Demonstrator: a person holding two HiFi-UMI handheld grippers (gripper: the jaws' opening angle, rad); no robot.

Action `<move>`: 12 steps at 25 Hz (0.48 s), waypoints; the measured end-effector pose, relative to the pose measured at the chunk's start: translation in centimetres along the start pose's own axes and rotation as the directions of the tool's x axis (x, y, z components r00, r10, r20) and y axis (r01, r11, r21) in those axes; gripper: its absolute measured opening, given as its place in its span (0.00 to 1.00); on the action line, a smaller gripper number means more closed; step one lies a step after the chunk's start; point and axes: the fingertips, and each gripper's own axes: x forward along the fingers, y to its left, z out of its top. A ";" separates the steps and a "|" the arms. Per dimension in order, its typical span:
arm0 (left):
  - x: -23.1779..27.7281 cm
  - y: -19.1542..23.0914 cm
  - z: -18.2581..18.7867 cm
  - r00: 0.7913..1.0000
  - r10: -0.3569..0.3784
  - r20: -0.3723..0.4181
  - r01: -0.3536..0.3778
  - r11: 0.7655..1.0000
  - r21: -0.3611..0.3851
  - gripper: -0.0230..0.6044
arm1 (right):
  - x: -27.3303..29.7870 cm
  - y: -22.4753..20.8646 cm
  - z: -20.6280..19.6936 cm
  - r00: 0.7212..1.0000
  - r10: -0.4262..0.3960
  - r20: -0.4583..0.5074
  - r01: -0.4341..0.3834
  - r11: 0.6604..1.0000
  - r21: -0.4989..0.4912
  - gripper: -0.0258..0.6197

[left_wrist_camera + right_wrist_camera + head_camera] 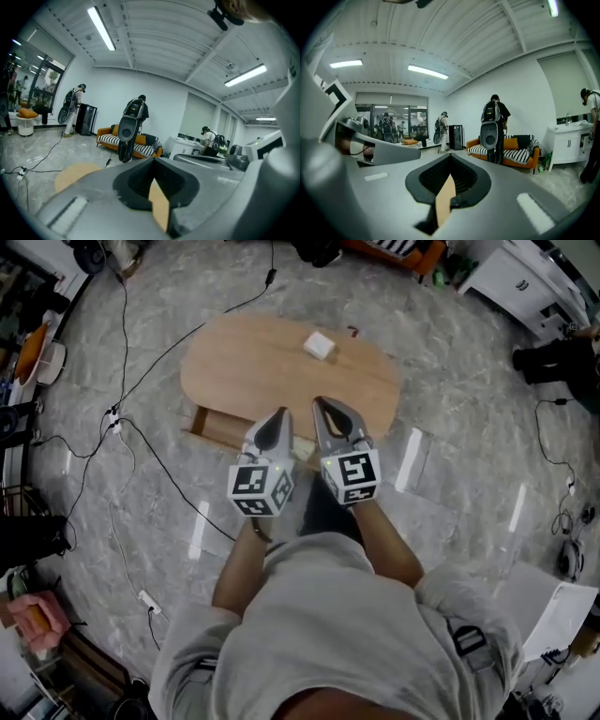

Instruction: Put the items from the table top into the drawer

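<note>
An oval wooden table (253,367) stands ahead of me on the marble floor. A small white box (319,345) lies on its far right part, with a tiny dark red item (353,331) just beyond it. Under the table's near left edge a wooden drawer (217,427) stands pulled out. My left gripper (280,415) and right gripper (320,405) hang side by side over the table's near edge, both shut and empty. In the left gripper view the left gripper (153,160) shows only a sliver of tabletop between its jaws. It is the same for the right gripper (450,155).
Black cables (122,423) trail over the floor left of the table. White cabinets (525,282) stand at the far right. An orange striped sofa (511,149) and several people wearing backpacks (133,112) are far across the room.
</note>
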 end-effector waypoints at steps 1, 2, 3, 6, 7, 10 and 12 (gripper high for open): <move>1.6 0.5 -0.5 1.000 0.002 -0.023 -0.002 1.000 -0.009 0.07 | 1.2 -1.0 -0.7 1.000 0.002 -0.018 -0.002 1.000 0.010 0.05; 3.1 0.9 -1.1 0.999 0.005 -0.046 -0.006 1.000 -0.020 0.07 | 2.3 -2.0 -1.5 0.999 0.003 -0.039 -0.002 1.000 0.021 0.05; 4.6 1.3 -1.8 0.998 0.010 -0.069 -0.013 0.999 -0.032 0.07 | 3.2 -3.2 -2.4 0.998 0.002 -0.060 0.000 0.999 0.036 0.05; 9.1 2.3 -4.2 0.990 0.022 -0.138 -0.033 0.996 -0.078 0.07 | 6.0 -7.0 -5.1 0.993 0.002 -0.119 0.007 0.997 0.077 0.05; 10.5 2.7 -5.2 0.987 0.021 -0.161 -0.036 0.995 -0.090 0.07 | 7.0 -8.1 -6.1 0.991 0.004 -0.133 0.007 0.996 0.084 0.05; 14.0 4.4 -8.6 0.968 0.013 -0.251 -0.040 0.994 -0.102 0.07 | 10.1 -10.6 -10.4 0.984 0.008 -0.177 0.013 0.993 0.114 0.05; 16.1 5.3 -10.8 0.954 0.006 -0.300 -0.044 0.992 -0.119 0.07 | 11.8 -12.2 -13.5 0.976 0.017 -0.219 0.012 0.991 0.131 0.05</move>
